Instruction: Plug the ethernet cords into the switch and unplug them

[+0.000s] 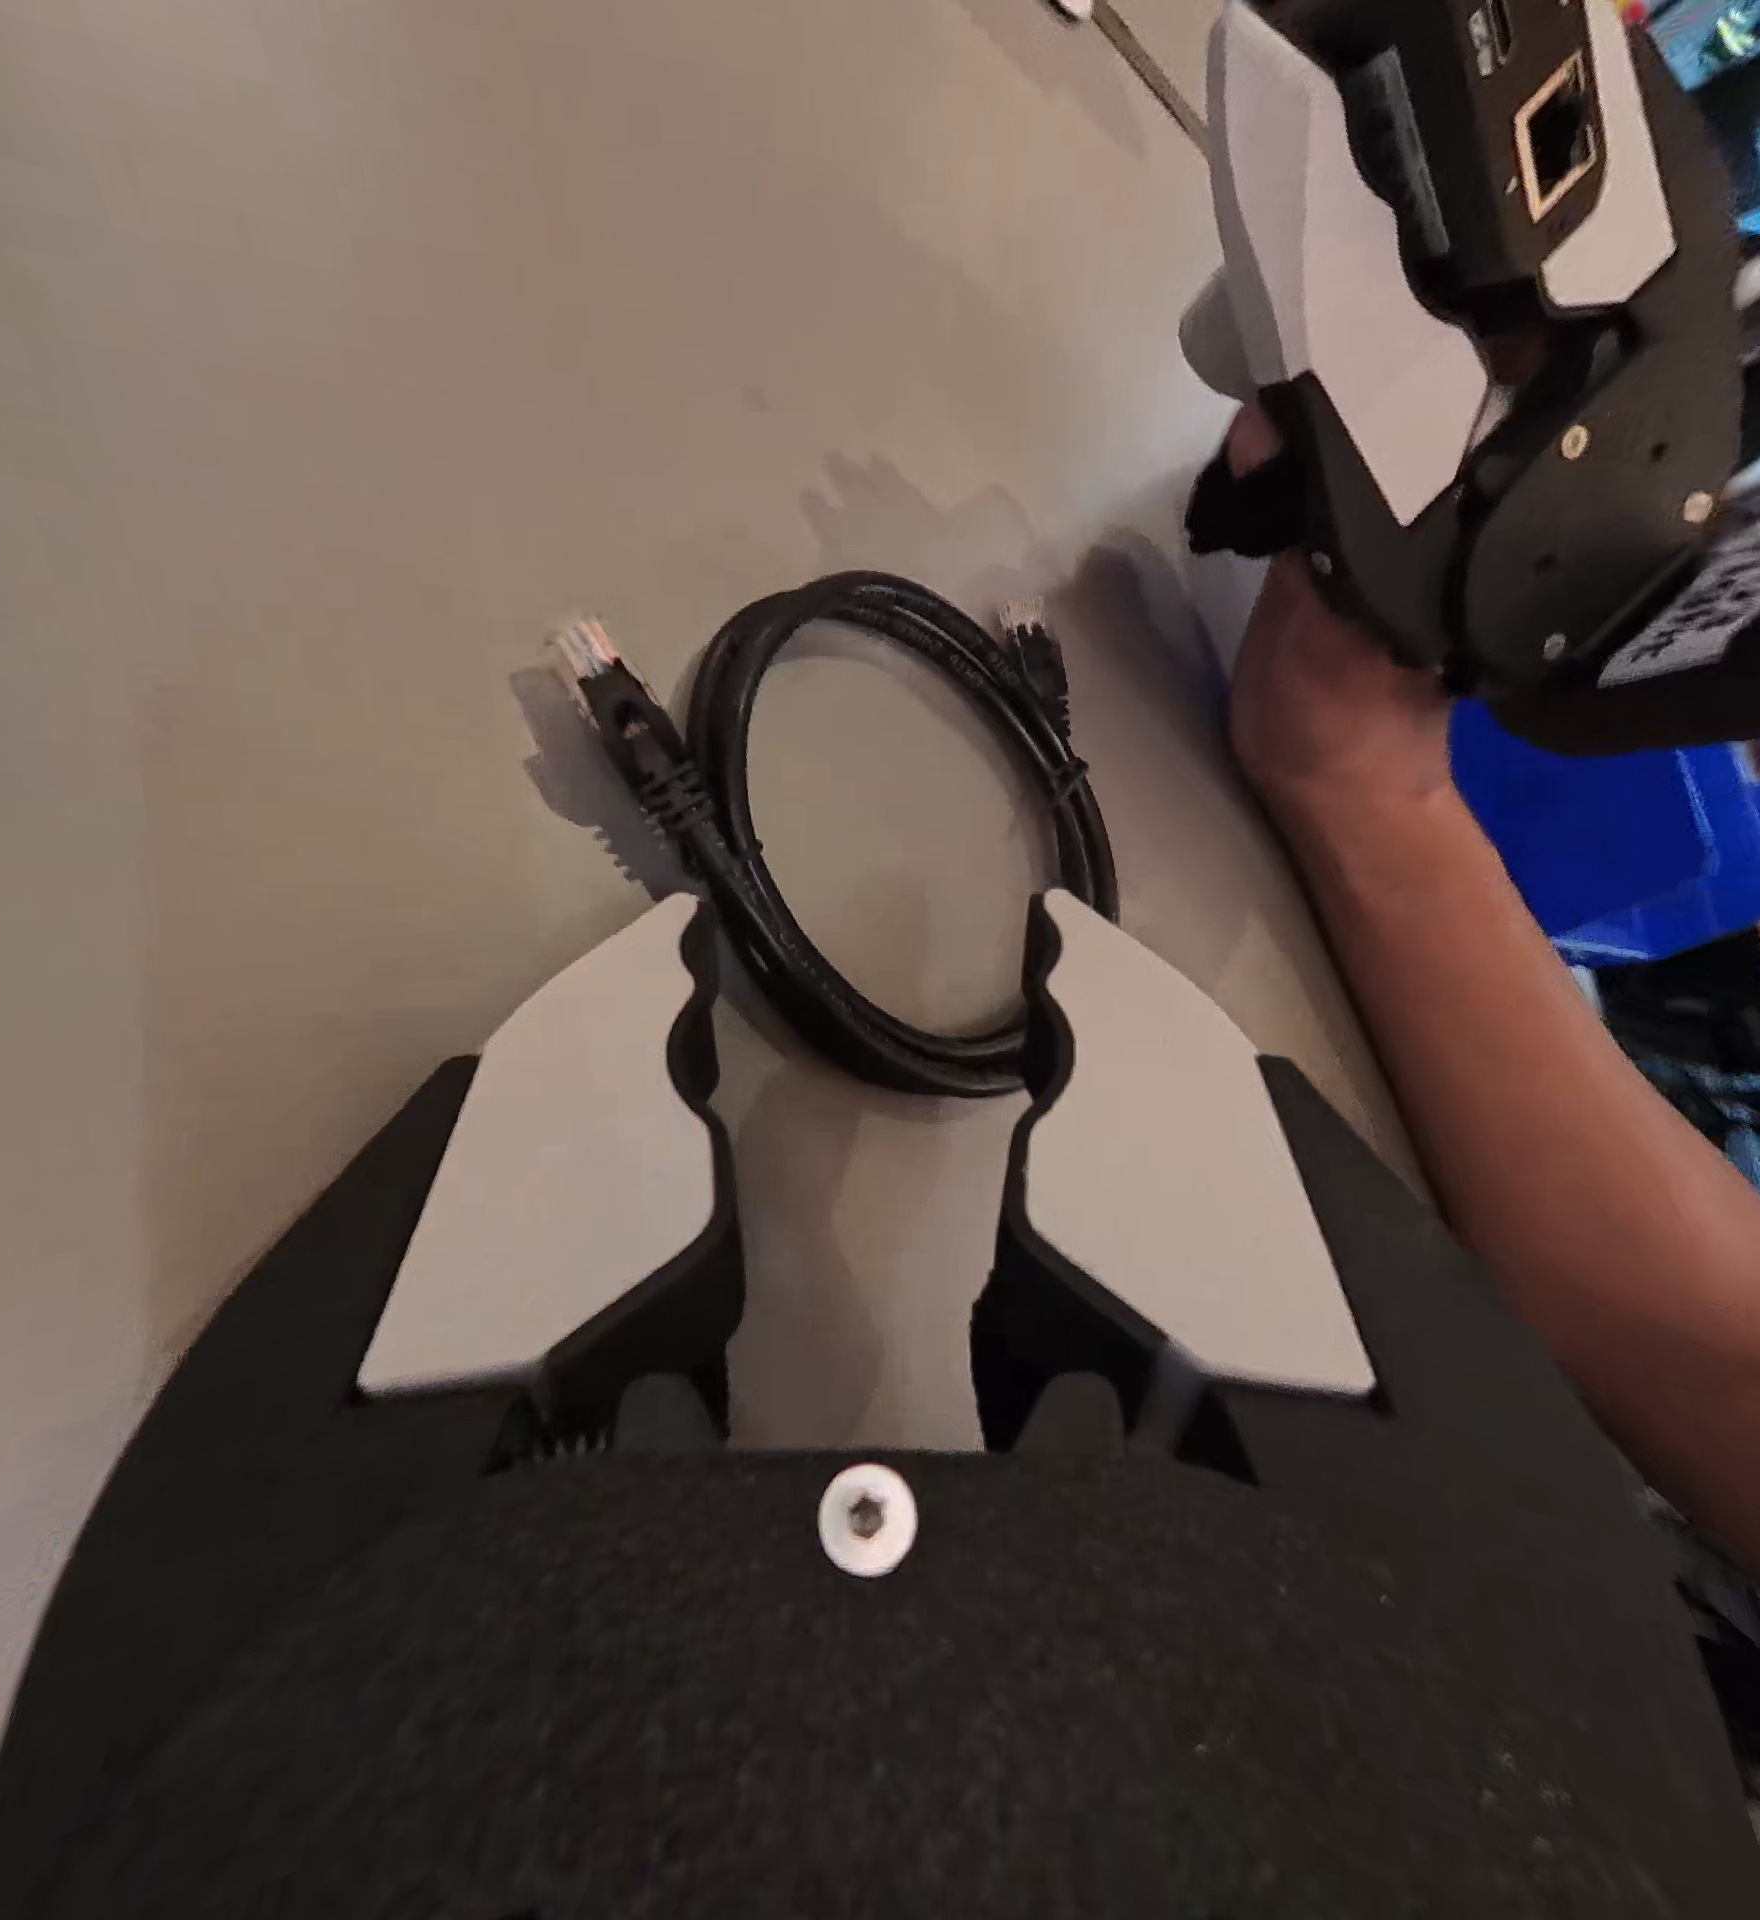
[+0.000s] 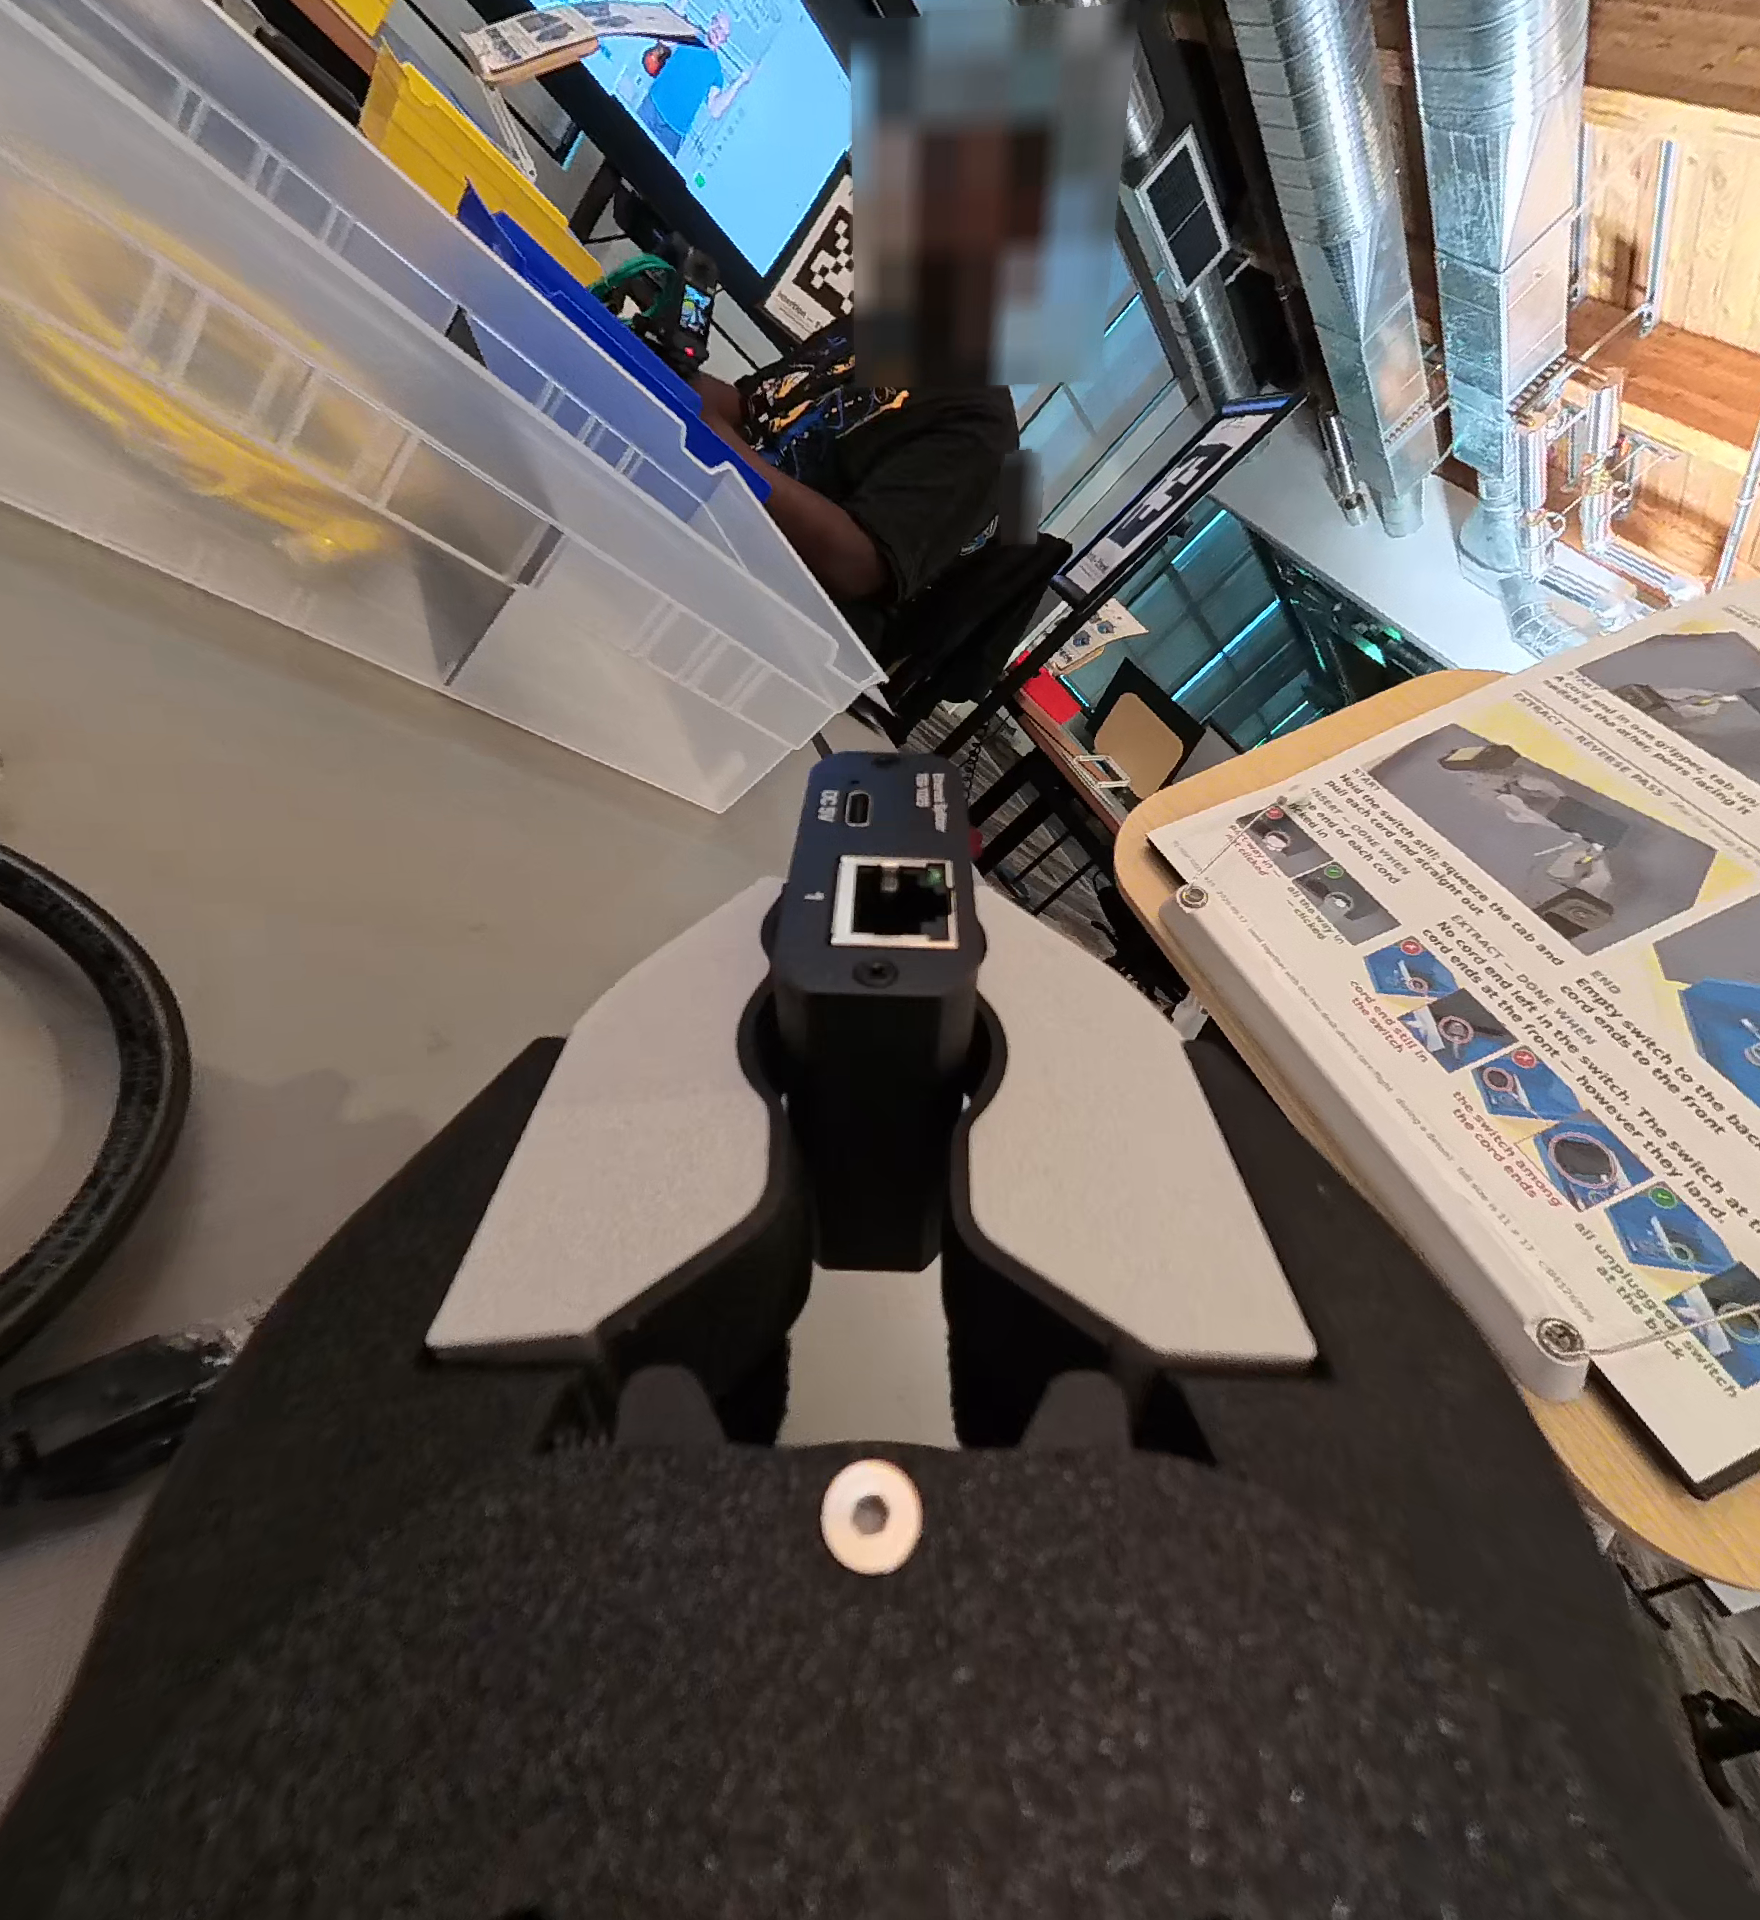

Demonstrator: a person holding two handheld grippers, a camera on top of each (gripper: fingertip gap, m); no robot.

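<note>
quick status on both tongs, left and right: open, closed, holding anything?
Left tongs: open, empty, fingers straddling the coiled black ethernet cord on the table, not pressing it.
Right tongs: closed on the black switch, empty port facing outward.

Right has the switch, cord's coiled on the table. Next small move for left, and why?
Probably shift the left gripper onto the cord's left plug and close: its jaws are open, gripping nothing, and the switch's port faces out empty.
</note>
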